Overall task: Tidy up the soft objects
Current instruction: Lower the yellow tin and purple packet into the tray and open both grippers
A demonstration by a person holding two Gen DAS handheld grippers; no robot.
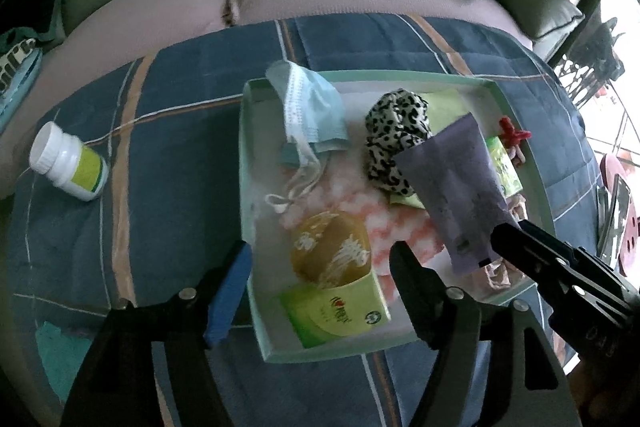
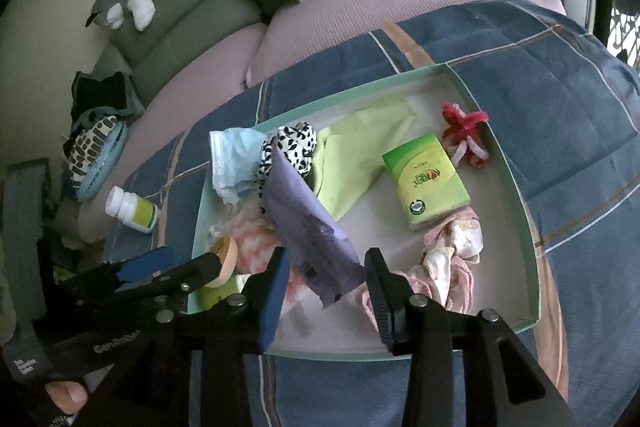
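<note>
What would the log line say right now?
left gripper open, empty | right gripper open around purple packet | tray underneath both

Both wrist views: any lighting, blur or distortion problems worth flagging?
Left wrist view: dim, strong fisheye bending of the tray; window at right edge blown out; purple packet slightly soft. Right wrist view: equally dim, curved tray rim; packet sharper; corners vignetted black.

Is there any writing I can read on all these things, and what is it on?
"Gen Robot", partly cut off: on the left gripper's black body, right wrist view.
Red logo on the tissue pack: too blurred to read.
Second tissue pack: red print, unreadable.
Purple pouch: barcode only, print too small.
Bottle: label unreadable.
</note>
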